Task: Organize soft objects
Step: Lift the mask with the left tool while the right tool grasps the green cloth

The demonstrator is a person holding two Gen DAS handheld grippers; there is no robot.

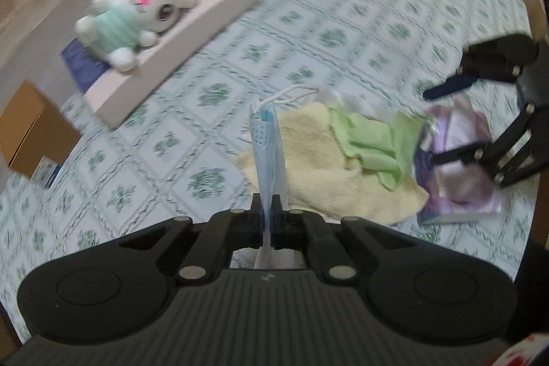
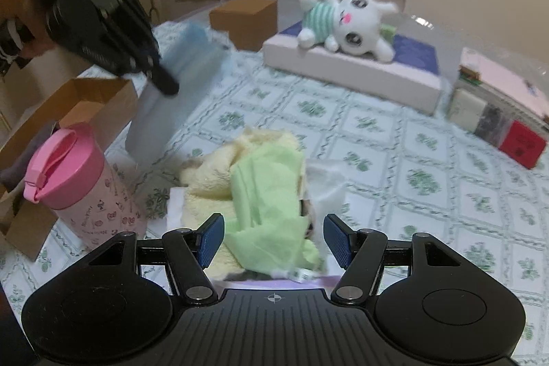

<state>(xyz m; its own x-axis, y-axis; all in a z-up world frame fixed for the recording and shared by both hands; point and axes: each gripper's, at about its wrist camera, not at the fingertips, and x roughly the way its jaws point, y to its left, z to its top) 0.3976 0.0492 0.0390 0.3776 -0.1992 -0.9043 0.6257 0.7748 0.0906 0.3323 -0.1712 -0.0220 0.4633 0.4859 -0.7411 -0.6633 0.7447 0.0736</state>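
My left gripper (image 1: 266, 199) is shut on a light blue face mask (image 1: 266, 139), which stands edge-on between the fingers with its white ear loop on top. In the right wrist view the mask (image 2: 178, 71) hangs above the bed, held by the left gripper (image 2: 164, 81) in a person's hand. A yellow towel (image 2: 212, 174) lies on the patterned sheet with a green cloth (image 2: 264, 194) on top of it. My right gripper (image 2: 274, 239) stands open low over the green cloth, one pad on each side, not pressing it. A white plush rabbit (image 2: 346, 23) lies on a white box.
A pink lidded cup (image 2: 79, 180) stands left of the pile, beside an open cardboard box (image 2: 89, 102). A shut brown box (image 2: 247, 16) sits farther back. A purple packet (image 1: 459, 174) lies under the cloths. Stacked boxes (image 2: 501, 105) line the right edge.
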